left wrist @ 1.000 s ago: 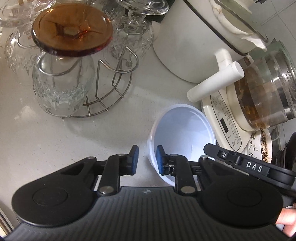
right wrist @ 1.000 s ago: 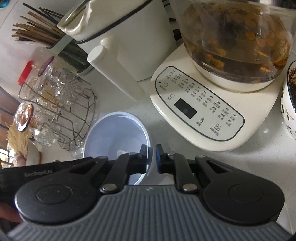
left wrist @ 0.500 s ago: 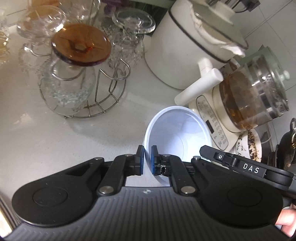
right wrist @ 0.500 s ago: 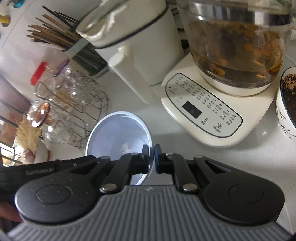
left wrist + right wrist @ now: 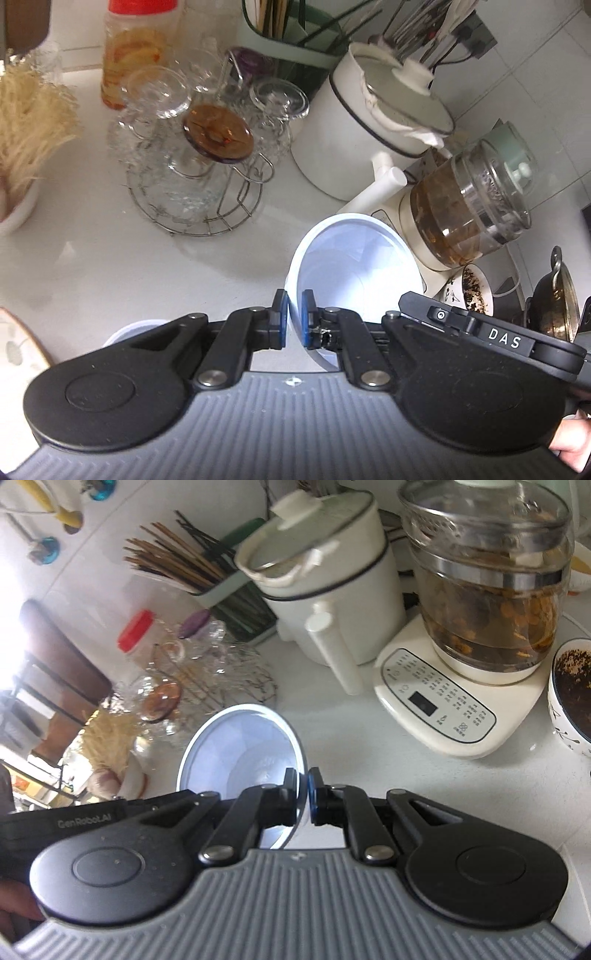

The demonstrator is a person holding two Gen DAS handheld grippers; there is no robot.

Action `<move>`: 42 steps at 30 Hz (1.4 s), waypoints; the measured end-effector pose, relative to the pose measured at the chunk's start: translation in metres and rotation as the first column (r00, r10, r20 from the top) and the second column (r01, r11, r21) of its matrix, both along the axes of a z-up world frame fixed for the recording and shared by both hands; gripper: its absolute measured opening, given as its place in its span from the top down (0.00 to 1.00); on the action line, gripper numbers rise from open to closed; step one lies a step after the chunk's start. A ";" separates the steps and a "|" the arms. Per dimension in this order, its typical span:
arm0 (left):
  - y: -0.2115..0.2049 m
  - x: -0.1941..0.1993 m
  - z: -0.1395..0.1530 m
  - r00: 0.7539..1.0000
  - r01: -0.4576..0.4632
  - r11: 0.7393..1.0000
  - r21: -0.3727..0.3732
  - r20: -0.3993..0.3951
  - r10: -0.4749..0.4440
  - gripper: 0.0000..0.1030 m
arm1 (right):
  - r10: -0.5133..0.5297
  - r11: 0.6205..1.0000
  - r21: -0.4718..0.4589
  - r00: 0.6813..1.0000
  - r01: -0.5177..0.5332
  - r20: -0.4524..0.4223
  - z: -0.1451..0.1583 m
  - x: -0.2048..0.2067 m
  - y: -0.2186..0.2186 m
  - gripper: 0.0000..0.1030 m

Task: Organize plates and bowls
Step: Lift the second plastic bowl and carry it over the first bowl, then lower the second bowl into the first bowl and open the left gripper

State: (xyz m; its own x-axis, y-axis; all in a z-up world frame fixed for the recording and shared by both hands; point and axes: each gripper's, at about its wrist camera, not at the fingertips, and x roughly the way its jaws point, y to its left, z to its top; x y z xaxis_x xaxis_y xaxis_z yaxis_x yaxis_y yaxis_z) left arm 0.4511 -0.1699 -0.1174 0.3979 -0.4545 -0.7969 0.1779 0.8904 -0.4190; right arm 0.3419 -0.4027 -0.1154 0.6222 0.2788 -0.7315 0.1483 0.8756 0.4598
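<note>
A white plastic bowl (image 5: 351, 266) is held up off the white counter between both grippers. My left gripper (image 5: 293, 319) is shut on the bowl's left rim. My right gripper (image 5: 303, 794) is shut on its right rim; the bowl (image 5: 240, 746) shows to the left of it in the right wrist view. The bowl is tilted, its opening toward the cameras. The rim of a second white bowl (image 5: 129, 330) peeks out below the left gripper's body. A patterned plate edge (image 5: 18, 350) shows at the far left.
A wire rack of upturned glasses (image 5: 195, 166) stands at the back left. A white pot with handle (image 5: 369, 147), a glass kettle on its base (image 5: 469, 210) and a bowl of tea dregs (image 5: 572, 698) stand at the right. A chopstick holder (image 5: 207, 579) stands behind.
My left gripper closed on the bowl's rim. Both grippers then lifted the bowl up and back from the counter, so the rack, pot and kettle look smaller and farther.
</note>
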 end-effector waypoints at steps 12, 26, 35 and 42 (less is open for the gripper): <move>0.056 -0.033 0.023 0.996 -0.070 0.998 0.004 0.053 0.070 0.91 | 0.080 0.997 -0.007 0.996 -0.079 0.046 0.018 -0.012 0.049 0.92; 0.117 -0.058 0.002 0.987 -0.160 0.987 0.016 -0.006 0.160 0.91 | 0.165 0.986 -0.012 0.986 -0.165 0.004 0.001 -0.019 0.107 0.91; 0.123 -0.064 -0.017 0.983 -0.175 0.984 0.038 -0.055 0.177 0.91 | 0.185 0.982 -0.026 0.981 -0.187 -0.065 -0.020 -0.022 0.117 0.89; 0.125 -0.066 -0.032 0.980 -0.184 0.982 0.035 -0.069 0.186 0.91 | 0.206 0.977 -0.029 0.974 -0.209 -0.100 -0.034 -0.018 0.121 0.89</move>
State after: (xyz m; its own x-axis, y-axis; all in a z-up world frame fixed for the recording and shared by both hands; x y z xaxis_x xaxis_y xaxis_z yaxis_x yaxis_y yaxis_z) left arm 0.3855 -0.0452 -0.1492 0.4140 -0.3550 -0.8382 -0.0205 0.9170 -0.3985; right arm 0.3234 -0.2820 -0.1491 0.4804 0.3642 -0.7978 0.0031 0.9090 0.4168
